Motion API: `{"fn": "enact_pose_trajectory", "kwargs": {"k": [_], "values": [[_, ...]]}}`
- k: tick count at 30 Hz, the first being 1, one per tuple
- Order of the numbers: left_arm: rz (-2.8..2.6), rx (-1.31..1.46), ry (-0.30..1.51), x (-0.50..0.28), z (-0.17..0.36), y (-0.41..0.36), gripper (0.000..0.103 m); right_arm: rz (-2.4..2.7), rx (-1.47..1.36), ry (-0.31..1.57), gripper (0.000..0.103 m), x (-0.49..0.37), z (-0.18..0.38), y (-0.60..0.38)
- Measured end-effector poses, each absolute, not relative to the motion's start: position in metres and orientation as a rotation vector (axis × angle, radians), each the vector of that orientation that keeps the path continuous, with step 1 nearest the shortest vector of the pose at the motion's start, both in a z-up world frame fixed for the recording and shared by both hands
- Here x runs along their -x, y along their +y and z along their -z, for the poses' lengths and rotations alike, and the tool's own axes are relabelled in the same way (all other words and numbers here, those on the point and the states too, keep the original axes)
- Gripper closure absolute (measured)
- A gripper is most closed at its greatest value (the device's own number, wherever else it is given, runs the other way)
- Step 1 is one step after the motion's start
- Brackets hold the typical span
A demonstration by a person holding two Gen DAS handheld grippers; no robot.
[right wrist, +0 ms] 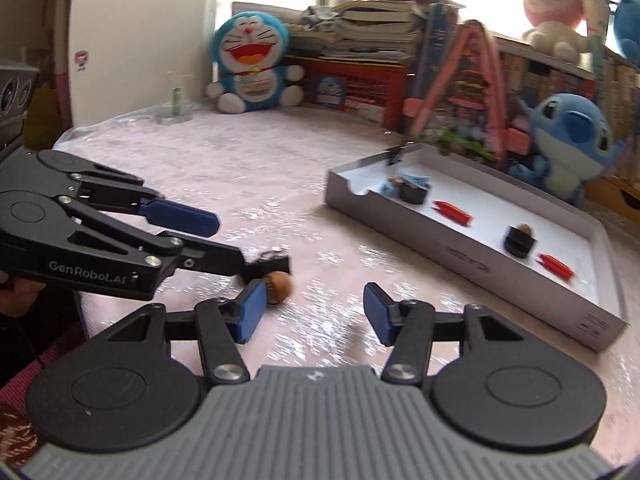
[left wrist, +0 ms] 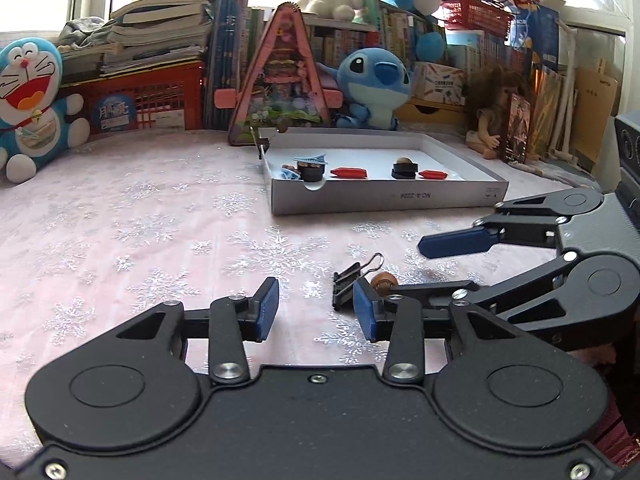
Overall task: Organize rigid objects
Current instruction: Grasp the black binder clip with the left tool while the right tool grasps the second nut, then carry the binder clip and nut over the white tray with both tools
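Observation:
A black binder clip (left wrist: 347, 285) and a brown walnut (left wrist: 383, 281) lie on the pink snowflake cloth, just beyond my left gripper's right finger. My left gripper (left wrist: 316, 309) is open and empty, low over the cloth. My right gripper (right wrist: 314, 312) is open and empty; the walnut (right wrist: 278, 286) and the blurred clip (right wrist: 266, 266) sit by its left finger. A white box lid (left wrist: 384, 198) holds two red pieces, two black rings, a walnut and blue clips. The lid also shows in the right wrist view (right wrist: 472, 256).
Plush toys line the back: Doraemon (left wrist: 28, 100) at left, Stitch (left wrist: 372, 84) behind the lid. A pink triangular case (left wrist: 280, 80), red crates, books and a doll (left wrist: 492, 120) stand along the rear. Each gripper shows in the other's view.

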State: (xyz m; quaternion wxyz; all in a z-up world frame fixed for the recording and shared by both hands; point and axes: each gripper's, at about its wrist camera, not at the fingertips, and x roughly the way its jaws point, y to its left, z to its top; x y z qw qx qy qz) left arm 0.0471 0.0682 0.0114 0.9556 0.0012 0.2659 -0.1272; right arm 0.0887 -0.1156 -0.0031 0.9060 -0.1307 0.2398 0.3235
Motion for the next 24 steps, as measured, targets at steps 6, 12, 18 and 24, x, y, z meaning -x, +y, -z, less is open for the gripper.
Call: {"fn": "enact_pose_trajectory", "kwargs": {"k": [6, 12, 18, 24], "values": [[0.252, 0.012, 0.547, -0.048, -0.009, 0.072, 0.064, -0.705, 0.286, 0.514, 0.08, -0.093, 0.006, -0.104], [0.27, 0.026, 0.547, -0.047, -0.007, 0.068, 0.062, -0.638, 0.258, 0.491, 0.08, -0.086, 0.003, -0.116], [0.261, 0.04, 0.528, -0.048, -0.001, 0.048, 0.052, -0.487, 0.21, 0.473, 0.08, -0.078, 0.002, -0.146], [0.209, 0.081, 0.518, -0.061, 0.006, 0.035, 0.079, -0.348, 0.177, 0.427, 0.08, -0.066, 0.002, -0.172]]}}
